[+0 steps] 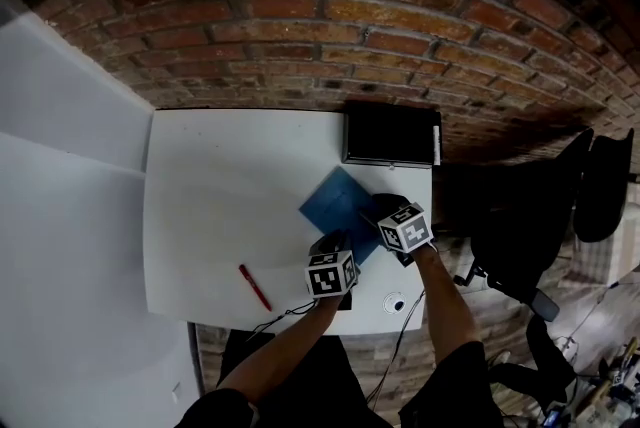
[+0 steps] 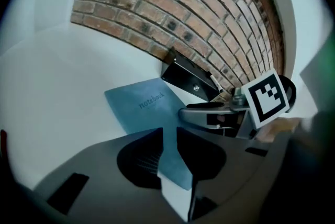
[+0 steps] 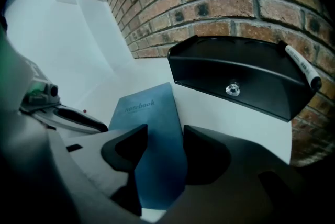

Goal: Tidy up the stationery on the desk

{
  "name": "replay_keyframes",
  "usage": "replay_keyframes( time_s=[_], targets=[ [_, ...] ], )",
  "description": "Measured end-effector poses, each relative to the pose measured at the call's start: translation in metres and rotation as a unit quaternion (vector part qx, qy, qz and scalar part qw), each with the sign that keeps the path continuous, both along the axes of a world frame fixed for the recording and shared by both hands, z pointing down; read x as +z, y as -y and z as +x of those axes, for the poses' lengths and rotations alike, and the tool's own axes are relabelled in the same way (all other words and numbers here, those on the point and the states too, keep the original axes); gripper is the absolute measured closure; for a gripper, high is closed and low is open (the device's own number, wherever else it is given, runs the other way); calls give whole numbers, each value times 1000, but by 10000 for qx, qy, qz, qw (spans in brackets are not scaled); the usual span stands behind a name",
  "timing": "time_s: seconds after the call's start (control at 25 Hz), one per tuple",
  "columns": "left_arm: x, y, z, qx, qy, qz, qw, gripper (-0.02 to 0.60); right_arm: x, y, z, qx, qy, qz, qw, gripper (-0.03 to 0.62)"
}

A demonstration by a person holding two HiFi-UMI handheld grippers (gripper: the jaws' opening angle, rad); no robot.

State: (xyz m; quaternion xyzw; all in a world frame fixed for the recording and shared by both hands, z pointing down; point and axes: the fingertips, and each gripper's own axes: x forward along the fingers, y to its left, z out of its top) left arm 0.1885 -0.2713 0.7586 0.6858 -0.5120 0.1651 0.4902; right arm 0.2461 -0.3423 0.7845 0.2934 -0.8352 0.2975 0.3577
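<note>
Hovering over the notebook (image 2: 144, 102), left gripper (image 2: 169, 136) and right gripper (image 3: 165, 136) had jaws apart — judged light, floppy; best pinched edgewise.

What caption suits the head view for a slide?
Left tool and right tool, jaws open, over a blue notebook on a white desk; red pen, black tray nearby.

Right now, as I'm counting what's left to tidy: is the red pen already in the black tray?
No, the red pen lies on the white desk, well left of the black tray.
</note>
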Motion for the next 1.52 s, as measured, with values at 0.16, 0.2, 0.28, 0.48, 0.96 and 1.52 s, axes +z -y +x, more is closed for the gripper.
replay_keyframes(
  time_s=[0.16,0.2,0.28,0.48,0.96,1.52],
  targets=[
    [7,-9,-14,-93,97,-214,9997,489,0,-4,0,228,-238,-31,9995,368],
    [11,-13,-20,-97,166,-259,9995,487,0,-5,-1,282,-258,-60,9993,368],
    [15,-17,-27,-14,276,-266,9993,481,-1,-9,-2,408,-278,-101,9987,368],
    [16,-20,-38,112,317,-288,9990,414,-1,-21,-8,776,-152,-247,9966,368],
    [23,-29,-70,721,771,-60,9944,403,-2,-60,-26,1603,220,-738,9841,368],
    [20,-11,-133,1233,956,-211,9875,403,-4,-81,-81,2109,596,-1013,9704,382]
  ],
)
